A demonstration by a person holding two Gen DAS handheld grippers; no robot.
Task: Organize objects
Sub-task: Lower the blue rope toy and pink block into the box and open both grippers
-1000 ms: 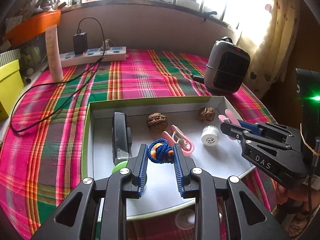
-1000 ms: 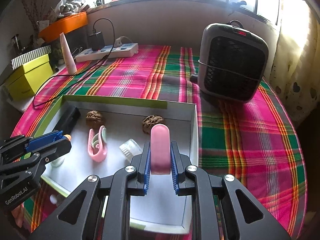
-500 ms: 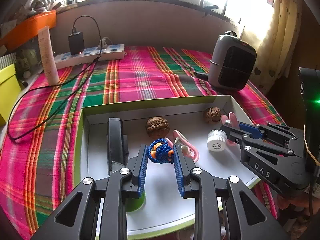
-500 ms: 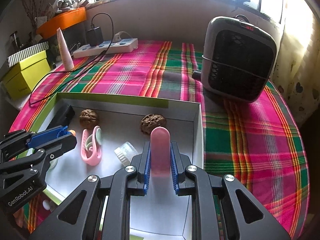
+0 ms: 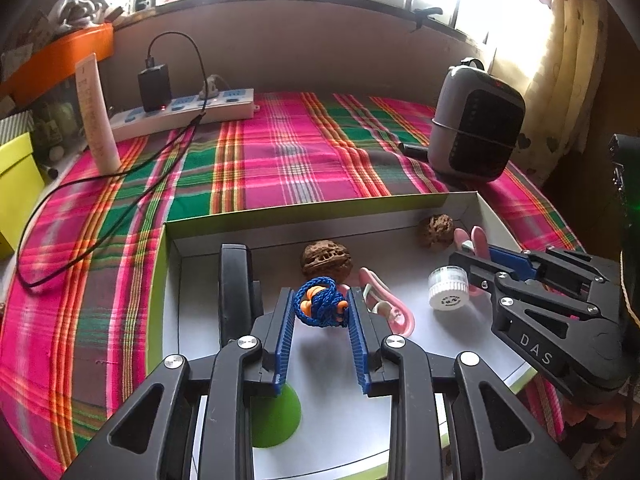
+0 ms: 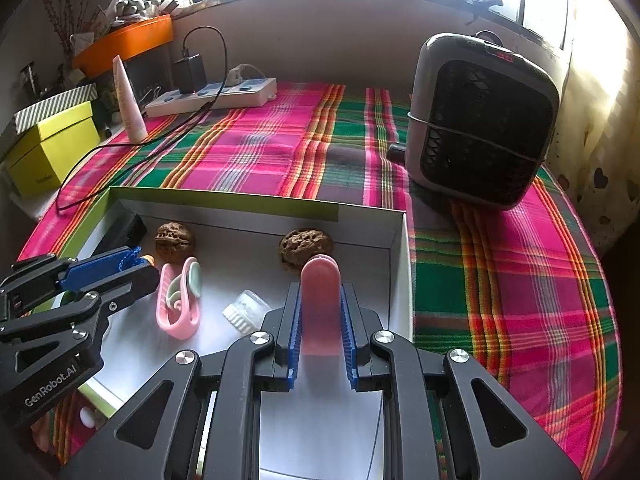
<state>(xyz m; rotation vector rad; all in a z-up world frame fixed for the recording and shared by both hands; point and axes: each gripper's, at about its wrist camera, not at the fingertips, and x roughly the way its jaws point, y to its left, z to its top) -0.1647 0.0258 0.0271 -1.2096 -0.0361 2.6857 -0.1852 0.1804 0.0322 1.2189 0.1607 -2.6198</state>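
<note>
left hand-held gripper [image 5: 320,312]: clenched on a blue cord bundle [image 5: 320,305] with orange beads, held above the tray floor near the tray's left-centre
right hand-held gripper [image 6: 320,312]: clenched on a pink rounded piece [image 6: 320,304], upright between the blue pads, over the right end of the tray just inside its right wall
tray [image 6: 224,202]: shallow white box with green rim, sits on the plaid-covered counter [image 6: 256,152]
already in tray: two walnuts [image 6: 175,238] and [image 6: 306,245] along the far wall, a pink clip [image 6: 180,304], a small white capped jar [image 6: 246,308] lying on its side, a black oblong item [image 5: 234,280] by the left wall, a green disc [image 5: 276,416] under the left gripper
outside tray: heater [image 6: 480,120], power strip [image 6: 212,98], tube [image 6: 128,100], yellow box [image 6: 52,148] — can't tell if any of these belong to the job
progress: my read is well along, most small items are collected in the tray
left to do: both held pieces not yet set down; cord bundle and pink piece each need a spot on the free white floor
risk: cord is soft, may snag on the pad ridges at release
unclear: whether the held items are going in or coming out, frames don't settle it
</note>
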